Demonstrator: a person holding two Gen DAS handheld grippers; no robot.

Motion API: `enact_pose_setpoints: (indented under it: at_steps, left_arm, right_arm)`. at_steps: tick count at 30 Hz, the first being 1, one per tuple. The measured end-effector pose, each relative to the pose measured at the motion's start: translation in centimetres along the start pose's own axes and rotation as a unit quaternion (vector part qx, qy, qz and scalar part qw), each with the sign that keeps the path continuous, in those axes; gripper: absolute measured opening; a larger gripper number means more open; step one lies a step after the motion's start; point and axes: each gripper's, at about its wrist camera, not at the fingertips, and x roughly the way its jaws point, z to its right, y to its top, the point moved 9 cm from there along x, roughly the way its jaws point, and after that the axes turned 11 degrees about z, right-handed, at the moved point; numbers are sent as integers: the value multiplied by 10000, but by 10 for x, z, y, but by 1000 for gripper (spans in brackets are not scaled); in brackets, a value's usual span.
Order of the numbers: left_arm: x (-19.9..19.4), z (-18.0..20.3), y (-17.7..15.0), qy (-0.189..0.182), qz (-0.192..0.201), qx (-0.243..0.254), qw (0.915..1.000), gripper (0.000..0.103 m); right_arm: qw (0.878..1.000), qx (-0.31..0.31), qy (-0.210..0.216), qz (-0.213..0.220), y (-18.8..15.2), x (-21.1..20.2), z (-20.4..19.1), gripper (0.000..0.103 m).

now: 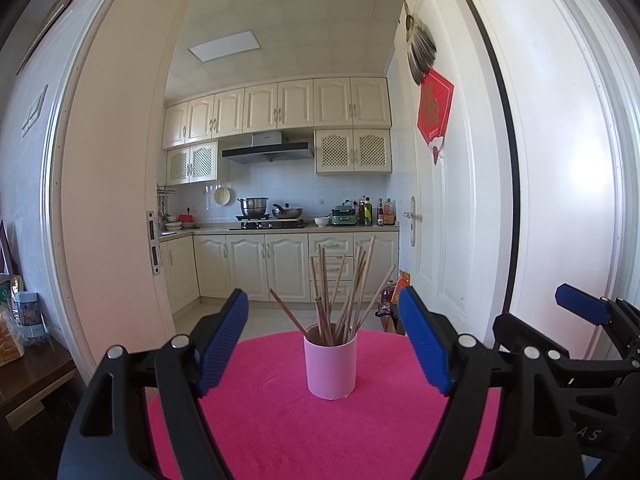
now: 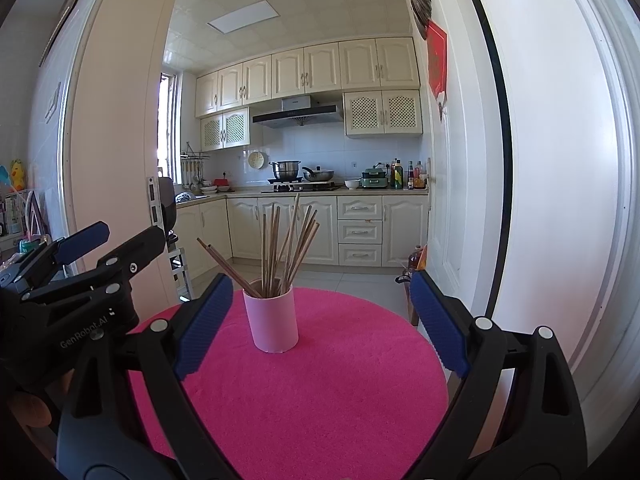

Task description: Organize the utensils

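Observation:
A pale pink cup [image 1: 330, 364] [image 2: 272, 318] stands upright on a round magenta mat [image 1: 320, 432] [image 2: 304, 392]. Several wooden chopsticks [image 1: 340, 300] [image 2: 280, 252] stick up out of it, fanned apart. My left gripper [image 1: 323, 340] is open, its blue pads wide on either side of the cup and short of it, touching nothing. My right gripper [image 2: 322, 320] is open too, with the cup just inside its left pad's line and farther off. Each gripper shows in the other's view: the right one [image 1: 588, 312] at the right edge, the left one [image 2: 80, 252] at the left.
Behind the mat a doorway opens onto a kitchen with cream cabinets [image 1: 272, 264], a stove with pots [image 1: 264, 210] and bottles [image 1: 376, 212]. A white door [image 1: 436, 200] stands open at the right. A dark wooden side table [image 1: 28, 376] with jars sits at the left.

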Motion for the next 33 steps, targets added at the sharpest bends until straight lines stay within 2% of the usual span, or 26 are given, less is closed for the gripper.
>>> enact_pose_setpoints:
  at_steps: [33]
  left_arm:
    - [2, -6, -3, 72, -37, -24, 10000, 76]
  right_arm:
    - [10000, 6, 84, -46, 1, 10, -4, 89]
